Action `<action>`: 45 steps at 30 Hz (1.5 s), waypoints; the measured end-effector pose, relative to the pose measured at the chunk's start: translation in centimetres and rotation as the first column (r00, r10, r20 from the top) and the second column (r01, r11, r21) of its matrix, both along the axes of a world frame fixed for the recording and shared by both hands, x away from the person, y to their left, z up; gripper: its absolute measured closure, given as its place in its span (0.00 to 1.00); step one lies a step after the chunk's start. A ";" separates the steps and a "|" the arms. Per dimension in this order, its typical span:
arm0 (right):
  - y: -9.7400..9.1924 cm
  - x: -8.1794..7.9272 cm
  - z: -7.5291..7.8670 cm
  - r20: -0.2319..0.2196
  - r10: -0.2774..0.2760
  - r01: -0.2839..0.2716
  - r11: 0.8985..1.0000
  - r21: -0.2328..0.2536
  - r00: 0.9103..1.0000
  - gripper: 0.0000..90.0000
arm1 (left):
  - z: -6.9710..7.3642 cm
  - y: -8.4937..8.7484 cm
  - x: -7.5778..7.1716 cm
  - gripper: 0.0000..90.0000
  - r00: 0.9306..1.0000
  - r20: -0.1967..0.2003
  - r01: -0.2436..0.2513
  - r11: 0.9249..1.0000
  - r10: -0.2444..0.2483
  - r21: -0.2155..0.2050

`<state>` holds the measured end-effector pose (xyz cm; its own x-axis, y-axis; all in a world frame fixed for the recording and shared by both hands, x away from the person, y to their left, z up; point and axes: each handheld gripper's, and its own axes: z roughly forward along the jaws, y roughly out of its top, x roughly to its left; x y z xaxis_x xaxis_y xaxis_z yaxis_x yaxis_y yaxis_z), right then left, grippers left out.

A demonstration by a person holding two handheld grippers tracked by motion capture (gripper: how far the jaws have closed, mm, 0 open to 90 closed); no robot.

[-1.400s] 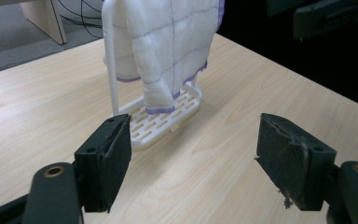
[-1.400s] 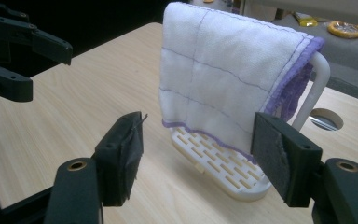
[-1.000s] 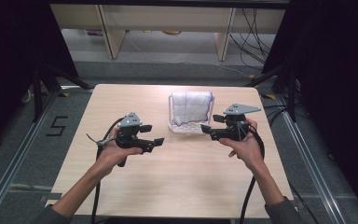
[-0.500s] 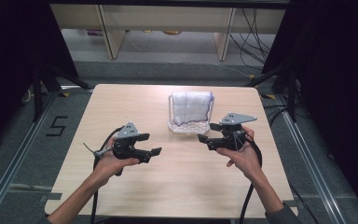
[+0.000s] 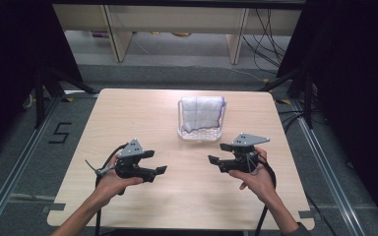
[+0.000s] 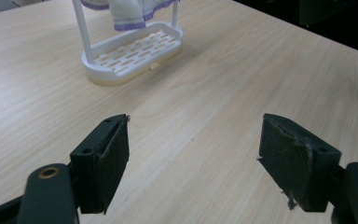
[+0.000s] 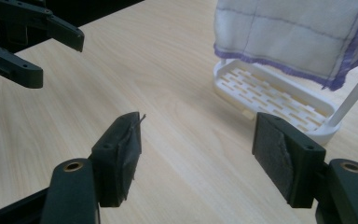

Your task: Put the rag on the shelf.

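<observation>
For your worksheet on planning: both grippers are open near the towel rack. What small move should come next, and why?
Probably bring the right gripper forward to the towel. It hangs untouched over the rack, and both the right and the left gripper stand open and empty, short of it.

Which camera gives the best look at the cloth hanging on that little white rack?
The right gripper view: the cloth hangs close and large, purple grid and hem plain. The high view shows all of it draped over the rack, but small. The left gripper view catches just its lower edge.

Table (image 5: pixel 142 113) matt pale wood; rack (image 5: pixel 200 133) glossy white plastic; towel (image 5: pixel 203 109) soft cloth.
</observation>
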<state>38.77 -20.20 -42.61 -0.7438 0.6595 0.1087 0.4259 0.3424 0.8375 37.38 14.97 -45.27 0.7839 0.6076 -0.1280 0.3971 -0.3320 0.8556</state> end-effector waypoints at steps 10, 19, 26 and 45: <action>0.7 -0.9 -1.8 -0.032 0.020 -0.020 0.999 -0.025 0.999 0.36 | -2.6 0.1 -1.1 0.26 1.000 0.001 -0.006 0.999 0.006 0.052; 0.1 -2.1 -3.3 -0.053 0.026 -0.028 0.998 -0.050 0.998 0.36 | -3.5 -0.1 -3.1 0.26 0.999 0.025 0.044 0.991 -0.047 0.127; -0.1 -2.9 -4.6 -0.087 0.062 -0.069 0.994 -0.084 0.994 0.35 | -4.1 0.2 -4.3 0.26 0.998 0.011 0.057 0.991 -0.059 0.123; -0.7 -6.7 -6.6 -0.170 0.054 -0.077 0.988 -0.134 0.984 0.20 | -5.5 0.4 -8.0 0.24 0.998 0.014 0.063 0.989 -0.065 0.137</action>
